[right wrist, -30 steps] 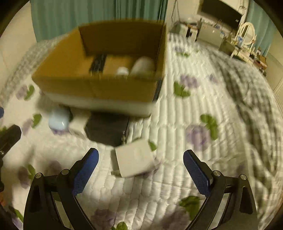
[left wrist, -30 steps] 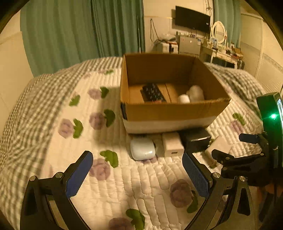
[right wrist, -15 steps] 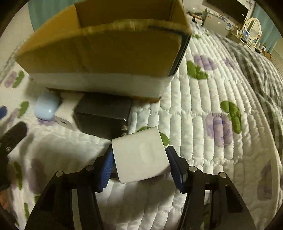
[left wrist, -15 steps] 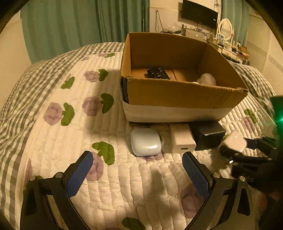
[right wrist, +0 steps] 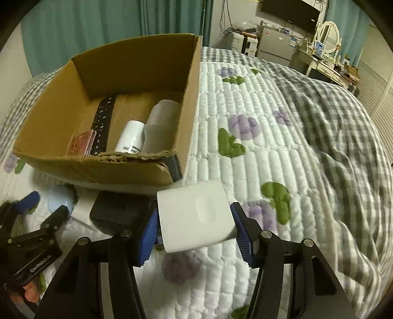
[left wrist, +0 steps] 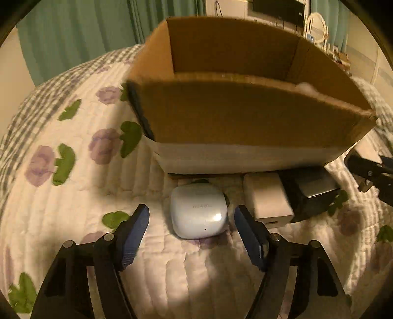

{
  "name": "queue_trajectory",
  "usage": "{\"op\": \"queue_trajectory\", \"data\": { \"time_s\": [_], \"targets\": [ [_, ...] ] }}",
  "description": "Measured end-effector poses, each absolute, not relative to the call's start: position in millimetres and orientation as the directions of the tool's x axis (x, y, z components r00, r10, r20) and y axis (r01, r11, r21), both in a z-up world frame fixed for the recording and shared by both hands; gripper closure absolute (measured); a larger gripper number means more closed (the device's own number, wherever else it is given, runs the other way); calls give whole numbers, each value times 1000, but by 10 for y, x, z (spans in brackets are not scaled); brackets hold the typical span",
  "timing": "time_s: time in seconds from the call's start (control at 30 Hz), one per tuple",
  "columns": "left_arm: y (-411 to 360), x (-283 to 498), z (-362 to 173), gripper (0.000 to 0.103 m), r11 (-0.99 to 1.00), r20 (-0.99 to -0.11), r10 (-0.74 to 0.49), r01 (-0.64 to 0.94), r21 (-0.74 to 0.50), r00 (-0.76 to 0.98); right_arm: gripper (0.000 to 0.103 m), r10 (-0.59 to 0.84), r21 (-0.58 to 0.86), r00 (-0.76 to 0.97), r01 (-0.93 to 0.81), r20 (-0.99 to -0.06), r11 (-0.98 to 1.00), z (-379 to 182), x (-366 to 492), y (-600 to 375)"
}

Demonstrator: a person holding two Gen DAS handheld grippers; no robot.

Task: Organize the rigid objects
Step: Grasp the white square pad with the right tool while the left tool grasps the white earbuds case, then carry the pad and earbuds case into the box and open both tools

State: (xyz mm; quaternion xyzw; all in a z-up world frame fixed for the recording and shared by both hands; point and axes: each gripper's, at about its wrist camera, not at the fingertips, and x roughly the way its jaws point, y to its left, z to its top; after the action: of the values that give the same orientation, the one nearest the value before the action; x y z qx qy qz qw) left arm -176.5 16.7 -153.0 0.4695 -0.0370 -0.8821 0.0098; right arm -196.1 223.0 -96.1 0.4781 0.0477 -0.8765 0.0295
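Observation:
An open cardboard box (left wrist: 245, 117) stands on the quilted bed; it also shows in the right wrist view (right wrist: 103, 169). In front of it lie a white earbud case (left wrist: 199, 211), a white charger block (left wrist: 267, 198) and a black box (left wrist: 312, 191). My left gripper (left wrist: 191, 223) is open, its fingers on either side of the earbud case, not touching it. My right gripper (right wrist: 195, 228) is shut on a white square adapter (right wrist: 196, 218), held above the bed near the box's right front corner. Inside the box lie a black remote (right wrist: 102, 125), a white bottle (right wrist: 130, 137), a grey object (right wrist: 159, 125) and a red packet (right wrist: 81, 144).
The quilt (right wrist: 245, 122) has purple flower and green leaf prints, with a grey checked blanket (right wrist: 343, 117) to the right. Green curtains (left wrist: 86, 32) hang behind. A desk, mirror and TV (right wrist: 294, 9) stand at the far wall.
My right gripper has closed on the white adapter and lifted it off the quilt. My left gripper has come down and forward so the earbud case lies between its narrowed fingers.

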Motion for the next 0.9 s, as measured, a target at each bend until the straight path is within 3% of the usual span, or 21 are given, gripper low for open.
{"op": "queue_trajectory", "data": {
  "time_s": [0.27,0.37,0.9],
  "targets": [
    [249,-1839,-1671,36,-988,-809,-113,-20,153,-576,47,-35,-26,-524,108,-851,-994,-1054,-1940,2150],
    [255,-1818,-1671,51,-990,-810,-81,-48,133,-581,47,-35,-25,-522,108,-852,-994,-1073,-1959,2178],
    [152,-1181,-1119,51,-993,-800,-7,-87,74,-600,47,-57,-11,-584,112,-810,-994,-738,-1574,2166]
  ]
}}
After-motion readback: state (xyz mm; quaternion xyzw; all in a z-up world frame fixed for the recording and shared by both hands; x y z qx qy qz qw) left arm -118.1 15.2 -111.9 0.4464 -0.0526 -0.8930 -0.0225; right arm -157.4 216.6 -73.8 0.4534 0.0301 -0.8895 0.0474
